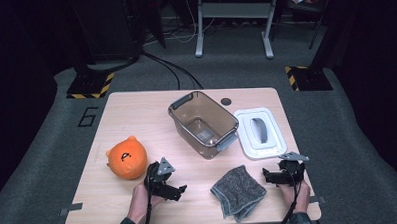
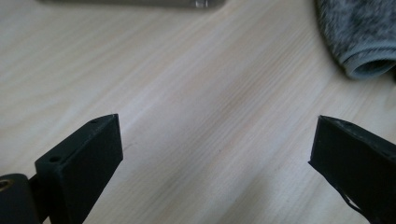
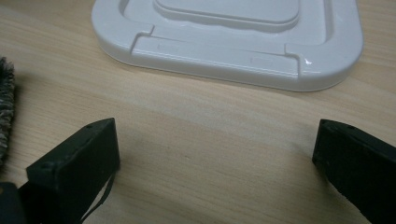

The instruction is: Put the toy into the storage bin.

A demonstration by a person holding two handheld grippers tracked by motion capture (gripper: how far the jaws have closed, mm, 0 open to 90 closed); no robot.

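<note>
Both pairs of fingers stand wide apart with nothing between them: my left gripper (image 1: pixel 175 189) hovers low over bare wood near the front edge of the table (image 1: pixel 136 109), my right gripper (image 1: pixel 269 175) likewise at the front right. Between them lies the folded grey cloth (image 1: pixel 238 191), near each gripper but touching neither, its rolled edge at the upper right of the left gripper view. Just beyond my right gripper sits the white lid (image 1: pixel 260 132), beside it the clear container (image 1: pixel 203 123), and by my left hand (image 1: pixel 139 196) the orange plush toy (image 1: pixel 127 157).
</note>
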